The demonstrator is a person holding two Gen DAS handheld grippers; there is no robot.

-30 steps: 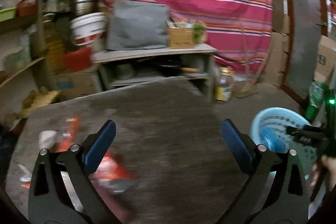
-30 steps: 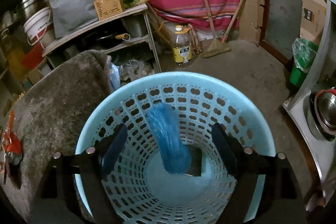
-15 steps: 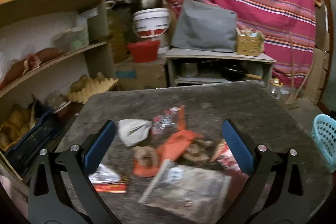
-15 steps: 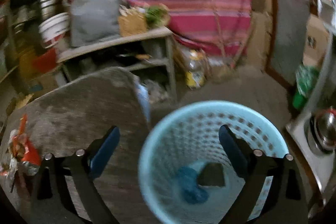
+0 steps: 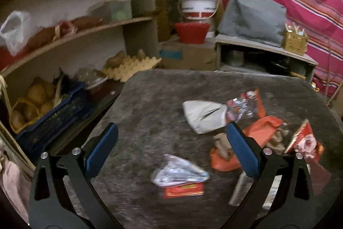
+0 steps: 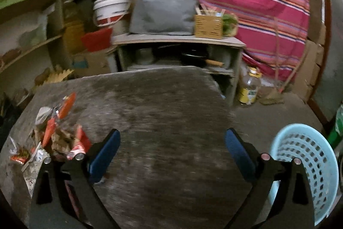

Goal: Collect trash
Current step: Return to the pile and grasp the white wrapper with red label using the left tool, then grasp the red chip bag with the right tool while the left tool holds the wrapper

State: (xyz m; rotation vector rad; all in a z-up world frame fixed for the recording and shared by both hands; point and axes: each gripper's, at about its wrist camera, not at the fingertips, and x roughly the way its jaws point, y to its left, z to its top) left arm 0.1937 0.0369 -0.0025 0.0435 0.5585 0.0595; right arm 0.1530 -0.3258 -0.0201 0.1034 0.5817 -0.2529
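The step in hand looks like reaching for the next piece of litter on the grey table (image 5: 163, 104). To do it well, pick one piece that lies apart from the heap, bring the left gripper (image 5: 171, 151) down over it with the jaws straddling it, and press the lower finger flat to the tabletop before closing, since thin wrappers slide or crumple out of a shallow pinch. The blur in both views suggests speed; slowing before contact would help.

The left gripper's jaws stand wide with nothing between the pads. Directly ahead of it, between the two fingers and slightly below their tips, lies a crumpled silver foil wrapper (image 5: 179, 172) resting on a small red packet (image 5: 184, 190); this pair sits apart from the rest and is the easiest pick. Beyond the right finger lies a white crumpled paper (image 5: 203, 116), and to the right of that finger an orange wrapper (image 5: 260, 129) and a red-and-white snack packet (image 5: 305, 140), bunched together.

The right gripper (image 6: 172, 151) is also wide and empty, its jaws having just been opening. It hovers over bare tabletop, with the litter heap (image 6: 57, 134) off beyond its left finger and the light blue basket (image 6: 308, 162) just beyond its right finger, below the table's edge.
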